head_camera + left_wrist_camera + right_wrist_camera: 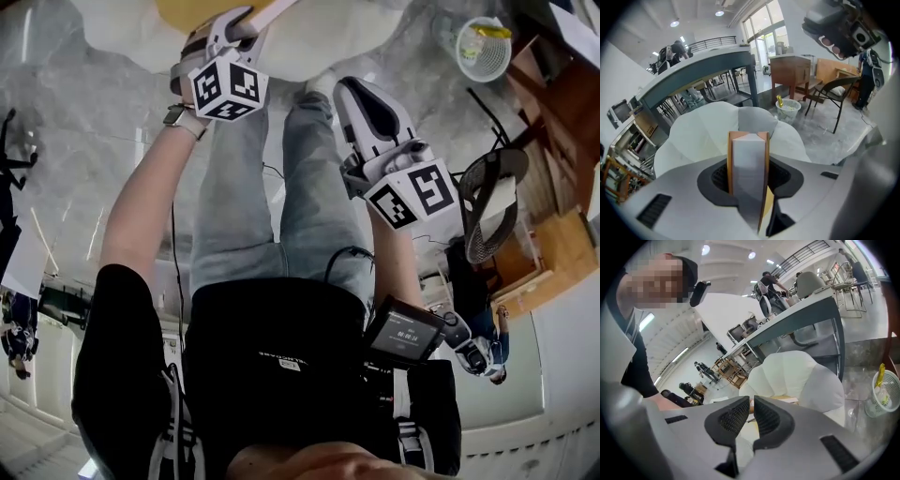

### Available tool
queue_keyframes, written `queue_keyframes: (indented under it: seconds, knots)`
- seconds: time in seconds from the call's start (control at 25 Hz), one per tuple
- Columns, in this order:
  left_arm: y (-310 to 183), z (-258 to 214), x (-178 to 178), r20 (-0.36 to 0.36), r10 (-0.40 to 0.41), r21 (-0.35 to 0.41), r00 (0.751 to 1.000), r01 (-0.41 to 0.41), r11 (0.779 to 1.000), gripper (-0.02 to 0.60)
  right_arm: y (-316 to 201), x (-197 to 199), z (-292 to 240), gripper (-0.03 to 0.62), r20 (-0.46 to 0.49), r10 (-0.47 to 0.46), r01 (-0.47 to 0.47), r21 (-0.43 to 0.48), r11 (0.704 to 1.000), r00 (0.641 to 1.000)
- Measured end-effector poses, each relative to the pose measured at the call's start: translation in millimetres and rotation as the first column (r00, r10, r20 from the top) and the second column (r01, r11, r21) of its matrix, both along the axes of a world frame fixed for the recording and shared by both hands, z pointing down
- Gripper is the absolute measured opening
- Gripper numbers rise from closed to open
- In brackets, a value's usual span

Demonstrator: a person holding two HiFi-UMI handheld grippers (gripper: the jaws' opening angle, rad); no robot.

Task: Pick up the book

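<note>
At the left, the left tongs (750, 174) are pinching the book (748, 150). Their dark ribbed pads are pressing on its orange covers from both sides, and its plain white page block is facing the left gripper view. The book is sitting upright in that grip, with the white scalloped cushion (693, 136) spreading behind and below it. In the head view it is jutting past the tips over that same cushion. The left marker cube (228, 89) is showing only black-and-white square codes, not letters, and a wristwatch (178, 116) is sitting on the wrist just beneath it. Toward the middle, the person's jeans (281, 187) are hanging down between the two arms. To the right of them, the right tongs (751, 404) are holding nothing, their jaws drawn together to a thin slit. The right marker cube (414, 195) is carrying the same kind of square code. Below it, a small device (405, 334) at the chest is showing pale digits on a lit screen, too small to read. The white print on the black shirt (281, 361) is likewise too small to read. Further right a dark chair (489, 211) is standing on the marbled floor (441, 103). At the far upper right a white mesh basket (484, 49) is holding something yellow.
</note>
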State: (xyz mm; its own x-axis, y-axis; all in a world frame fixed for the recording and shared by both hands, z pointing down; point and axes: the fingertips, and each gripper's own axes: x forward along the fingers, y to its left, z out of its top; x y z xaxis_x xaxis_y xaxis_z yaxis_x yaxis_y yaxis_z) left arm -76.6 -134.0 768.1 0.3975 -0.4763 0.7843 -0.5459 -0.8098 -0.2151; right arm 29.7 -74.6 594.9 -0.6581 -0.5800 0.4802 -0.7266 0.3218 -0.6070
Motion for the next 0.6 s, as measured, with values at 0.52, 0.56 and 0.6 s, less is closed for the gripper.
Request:
queue_keyframes:
  seconds: [0.52, 0.56, 0.6]
  knots:
    - [23.1, -130.9, -24.9, -0.161, -0.19, -0.009, 0.969, 0.191, 0.982, 0.155, -6.0, -28.7, -57.6, 0.048, 0.019, -0.02, 0.019, 0.053, 0.998, 1.0]
    - [27.4, -141.4, -26.1, -0.163, -0.191, -0.007, 0.968, 0.192, 0.981, 0.154, -5.5, -30.6, -65.4, 0.048, 0.02, -0.025, 0.024, 0.061, 0.998, 0.999]
    - [31.4, -151.6, -27.4, -0.164, -0.191, -0.004, 0.968, 0.193, 0.981, 0.153, -5.1, -32.1, -73.8, 0.048, 0.02, -0.029, 0.028, 0.069, 0.997, 0.999]
